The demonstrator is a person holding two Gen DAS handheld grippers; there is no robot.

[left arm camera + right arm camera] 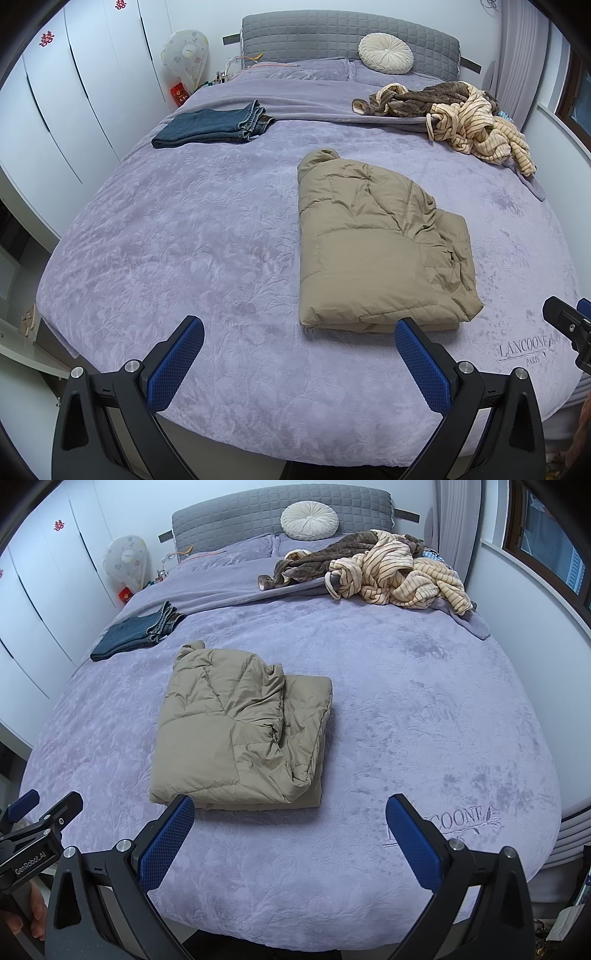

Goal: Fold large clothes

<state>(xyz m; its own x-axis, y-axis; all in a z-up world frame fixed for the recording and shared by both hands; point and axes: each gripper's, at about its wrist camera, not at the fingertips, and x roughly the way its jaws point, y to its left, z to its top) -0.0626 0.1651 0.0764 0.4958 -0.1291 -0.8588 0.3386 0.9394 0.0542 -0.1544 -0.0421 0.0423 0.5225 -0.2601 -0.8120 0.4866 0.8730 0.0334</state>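
A tan puffer jacket [373, 251] lies folded into a thick rectangle on the purple bed cover [184, 236]; it also shows in the right wrist view [236, 731]. My left gripper [299, 332] is open and empty, just in front of the jacket's near edge. My right gripper [290, 812] is open and empty, near the jacket's near right corner. Folded blue jeans [214, 125] lie at the far left of the bed. A heap of unfolded striped cream and brown fleece clothes [384, 568] lies at the far right.
A grey headboard [332, 33] with a round cream cushion [385, 53] is at the back. White wardrobes [66, 92] stand left, a covered fan [186, 55] beside them. A window and wall [535, 572] close the right side.
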